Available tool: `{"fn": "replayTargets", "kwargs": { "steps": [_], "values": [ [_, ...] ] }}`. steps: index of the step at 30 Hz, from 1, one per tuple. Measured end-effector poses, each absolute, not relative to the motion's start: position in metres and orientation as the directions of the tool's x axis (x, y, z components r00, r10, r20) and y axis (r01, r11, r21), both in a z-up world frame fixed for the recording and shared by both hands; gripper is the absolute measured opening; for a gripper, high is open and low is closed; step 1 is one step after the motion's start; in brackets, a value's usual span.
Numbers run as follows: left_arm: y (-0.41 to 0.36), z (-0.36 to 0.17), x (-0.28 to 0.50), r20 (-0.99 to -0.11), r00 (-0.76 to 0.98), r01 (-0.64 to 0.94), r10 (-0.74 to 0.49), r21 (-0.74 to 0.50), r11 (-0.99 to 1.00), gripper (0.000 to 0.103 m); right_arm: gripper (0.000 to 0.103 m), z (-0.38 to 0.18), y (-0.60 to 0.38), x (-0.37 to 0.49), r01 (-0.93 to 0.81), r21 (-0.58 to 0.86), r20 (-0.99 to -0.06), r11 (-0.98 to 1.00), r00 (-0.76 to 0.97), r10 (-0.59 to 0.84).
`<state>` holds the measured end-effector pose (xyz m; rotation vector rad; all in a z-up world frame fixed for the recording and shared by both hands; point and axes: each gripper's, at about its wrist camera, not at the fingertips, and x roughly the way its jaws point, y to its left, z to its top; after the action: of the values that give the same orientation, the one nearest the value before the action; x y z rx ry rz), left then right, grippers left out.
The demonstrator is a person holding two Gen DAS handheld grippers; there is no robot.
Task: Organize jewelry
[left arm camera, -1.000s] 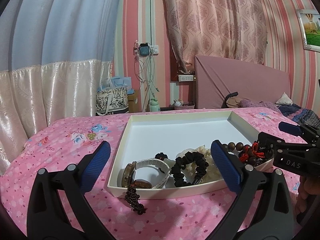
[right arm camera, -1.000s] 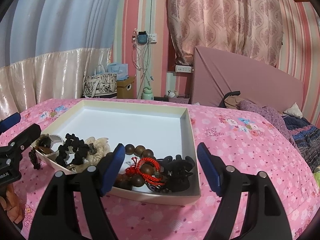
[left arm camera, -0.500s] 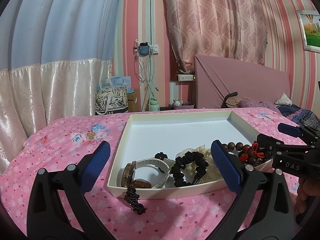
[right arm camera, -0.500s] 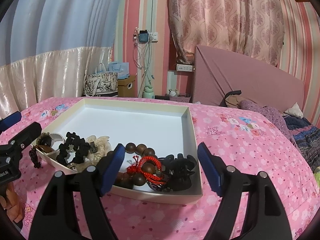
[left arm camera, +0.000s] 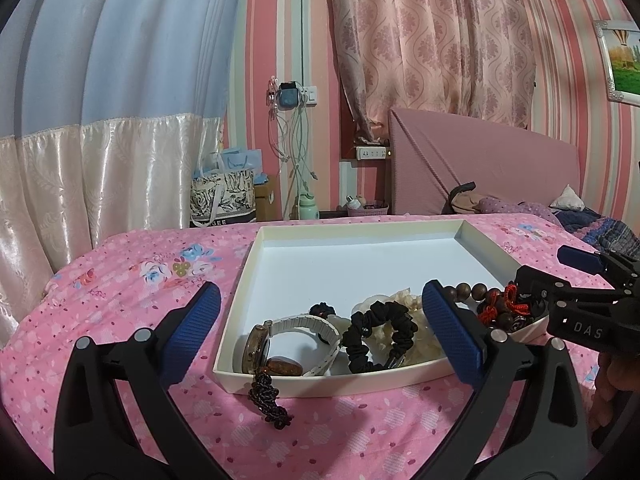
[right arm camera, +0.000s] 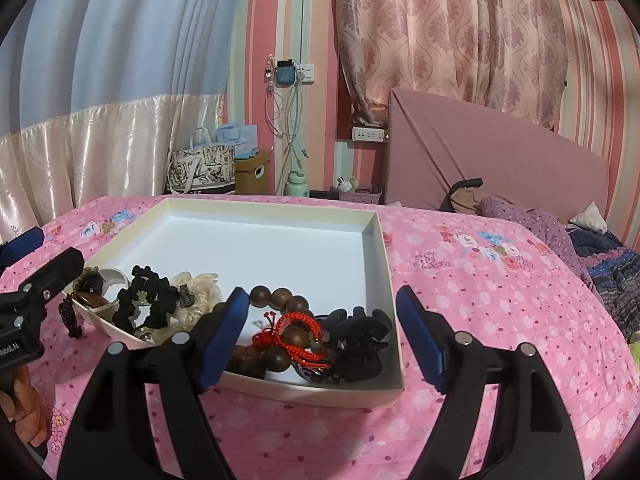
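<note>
A white shallow tray point(left arm camera: 236, 344) lies on the pink floral bedspread point(left arm camera: 132, 280). Along its near side lie a white-strapped watch point(left arm camera: 304, 326), a black scrunchie point(left arm camera: 376, 320), a cream scrunchie point(left arm camera: 404, 300) and a wooden bead bracelet with red cord point(right arm camera: 296, 328). A black hair claw point(right arm camera: 360, 332) sits in the tray's near right corner. A dark braided tassel point(left arm camera: 268, 396) hangs over the front wall onto the bed. My left gripper point(left arm camera: 320, 292) is open in front of the tray's left part, with nothing held. My right gripper point(right arm camera: 322, 296) is open before the beads and claw, also with nothing held.
The far half of the tray point(right arm camera: 260, 240) holds nothing. A pink headboard point(right arm camera: 500, 160) and crumpled clothes point(right arm camera: 552, 232) lie at the back right. Bags point(right arm camera: 204, 164) and a bottle point(right arm camera: 297, 184) stand beyond the bed's far edge. A person's hand point(left arm camera: 612, 380) holds the right gripper.
</note>
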<state>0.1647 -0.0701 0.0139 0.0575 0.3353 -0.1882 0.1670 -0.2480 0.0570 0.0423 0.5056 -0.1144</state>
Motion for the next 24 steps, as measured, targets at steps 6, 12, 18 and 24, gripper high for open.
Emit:
{"fn": "replayTargets", "kwargs": {
  "steps": [6,12,18,24],
  "values": [
    [-0.062,0.013,0.171,-0.352,0.92,0.176,-0.172,-0.021,0.984,0.1,0.076,0.059,-0.248,0.165,0.122,0.004,-0.477,0.993,0.873,-0.105],
    [-0.058,0.023,0.176,-0.365,0.919,0.145,-0.148,-0.035,0.989,0.1,0.079,0.054,-0.25,0.167,0.104,0.062,-0.501,0.993,0.863,-0.059],
    [-0.046,0.041,0.159,-0.365,0.921,0.134,-0.134,-0.025,0.991,0.1,0.079,0.059,-0.258,0.145,0.102,0.12,-0.512,0.988,0.859,-0.026],
    [-0.037,0.041,0.136,-0.368,0.922,0.135,-0.12,0.013,0.991,0.1,0.08,0.056,-0.26,0.111,0.095,0.065,-0.532,0.993,0.845,-0.046]
  ]
}}
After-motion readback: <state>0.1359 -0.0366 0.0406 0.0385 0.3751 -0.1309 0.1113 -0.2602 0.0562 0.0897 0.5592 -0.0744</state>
